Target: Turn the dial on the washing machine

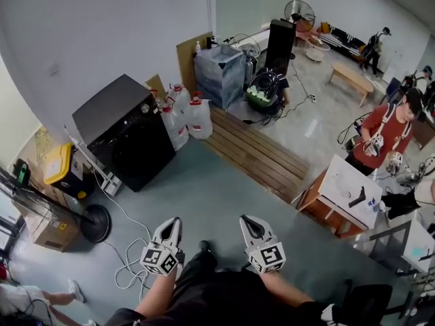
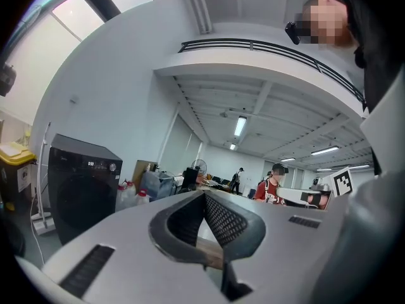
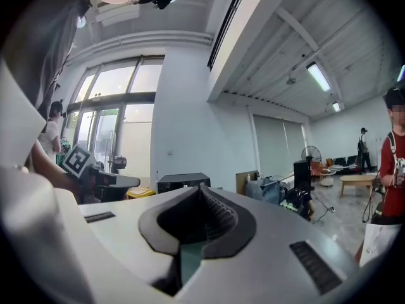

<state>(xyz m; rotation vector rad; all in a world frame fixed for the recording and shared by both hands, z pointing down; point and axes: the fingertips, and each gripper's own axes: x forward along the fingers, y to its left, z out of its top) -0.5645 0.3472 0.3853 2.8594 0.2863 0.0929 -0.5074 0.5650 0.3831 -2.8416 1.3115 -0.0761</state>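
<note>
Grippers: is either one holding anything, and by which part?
Nothing is held. The left gripper and right gripper both have their jaws closed together on nothing. The washing machine stands apart across the floor, untouched.

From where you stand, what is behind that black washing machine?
The white wall rises behind the washing machine. A cardboard sheet peeks past its back corner, beside white jugs. The gap at its back is hidden by its body.
</note>
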